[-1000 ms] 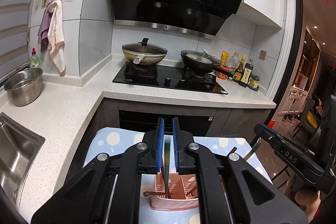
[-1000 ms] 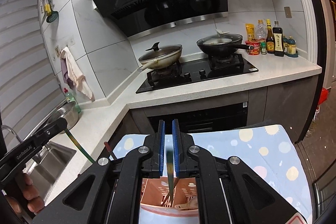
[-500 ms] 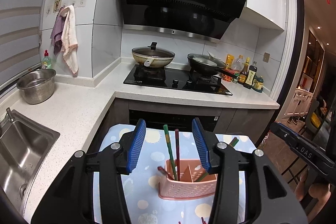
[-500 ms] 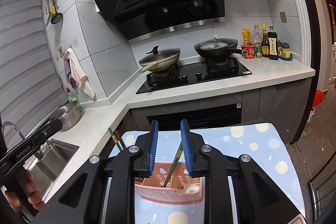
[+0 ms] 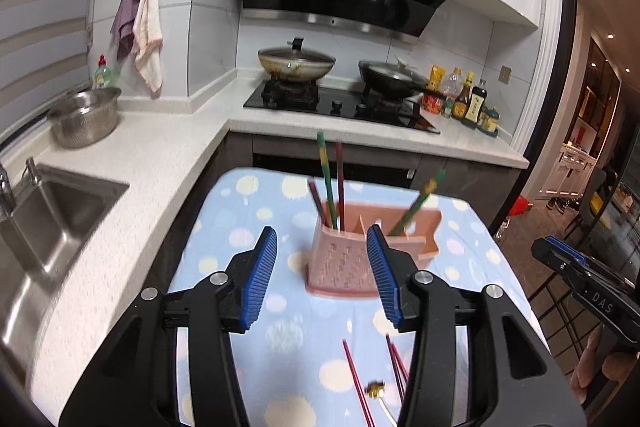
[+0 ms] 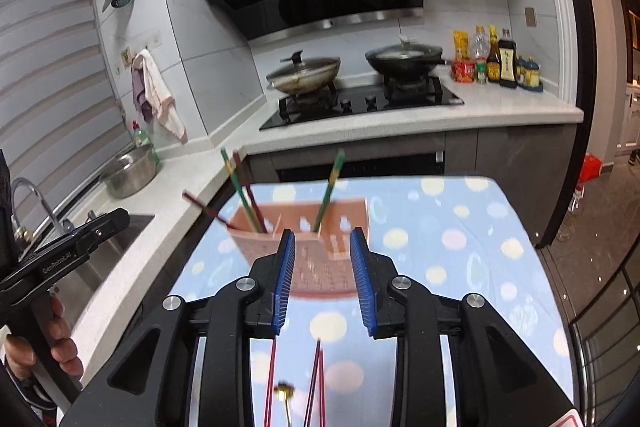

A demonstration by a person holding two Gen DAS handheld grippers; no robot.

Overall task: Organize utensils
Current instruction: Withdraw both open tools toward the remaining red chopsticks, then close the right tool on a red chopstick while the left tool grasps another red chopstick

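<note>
Both grippers hang empty over the dotted blue cloth (image 5: pixel 248 211). The left gripper (image 5: pixel 322 277) sits centre frame in its own view, fingers spread wide and holding nothing; the right gripper (image 6: pixel 323 277) is released too, its gap a little narrower.

The pink utensil caddy (image 5: pixel 340 263) stands upright just beyond the left fingertips, right of centre between them. In its left compartment stand a green chopstick (image 5: pixel 326 179) and dark red ones (image 5: pixel 340 183), leaning slightly; another green chopstick (image 5: pixel 418 199) tilts toward the upper right from the right-hand compartment.

Now the loose pieces: red chopsticks (image 5: pixel 354 379) lie flat on the cloth at the bottom of the left view, below the fingertips and toward the camera, with a small gold-tipped utensil (image 5: pixel 376 389) beside them. In the right wrist view the same red sticks (image 6: pixel 272 379) run nearly straight up the frame, long axes in line with the fingers, directly under the right gripper's open gap. That one looks the nearer and better lined up, I'd say. Either hand would have to draw back and dip.

Room is fair: bare cloth either side of the sticks, the cloth's right edge well off, the caddy ahead the only thing to clip.
</note>
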